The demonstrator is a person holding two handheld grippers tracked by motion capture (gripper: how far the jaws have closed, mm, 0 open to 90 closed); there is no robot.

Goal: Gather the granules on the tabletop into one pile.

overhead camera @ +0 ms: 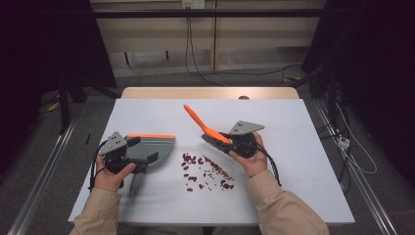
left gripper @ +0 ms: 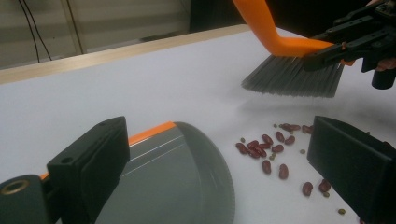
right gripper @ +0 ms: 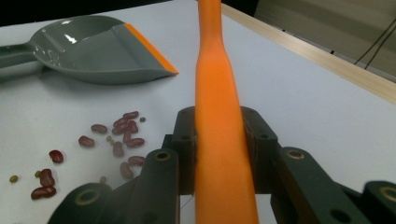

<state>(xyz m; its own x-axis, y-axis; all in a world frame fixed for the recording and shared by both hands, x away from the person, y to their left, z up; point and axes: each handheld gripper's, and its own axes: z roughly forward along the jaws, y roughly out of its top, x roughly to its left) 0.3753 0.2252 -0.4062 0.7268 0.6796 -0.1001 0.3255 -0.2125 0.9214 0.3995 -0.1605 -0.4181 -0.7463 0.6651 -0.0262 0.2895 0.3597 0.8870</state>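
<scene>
Brush (right gripper: 219,116) clamped in right gripper (right gripper: 219,154), bristles above beans (overhead camera: 208,172), dustpan (overhead camera: 151,147) left

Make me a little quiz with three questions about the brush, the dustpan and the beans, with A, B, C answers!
1. Where do the beans lie?
A. inside the dustpan
B. on the white table between the dustpan and the brush
C. on the floor

2. What colour is the brush handle?
A. orange
B. blue
C. green

3. What is the right gripper doing?
A. hanging open over the beans
B. shut on the brush handle
C. lying flat on the table

Answers:
1 B: the beans are scattered on the table, with the dustpan on one side of them and the brush on the other.
2 A: the handle running up from the grey bristles is bright orange.
3 B: in the right gripper view, the right gripper has its jaws pressed on both sides of the handle.
</scene>
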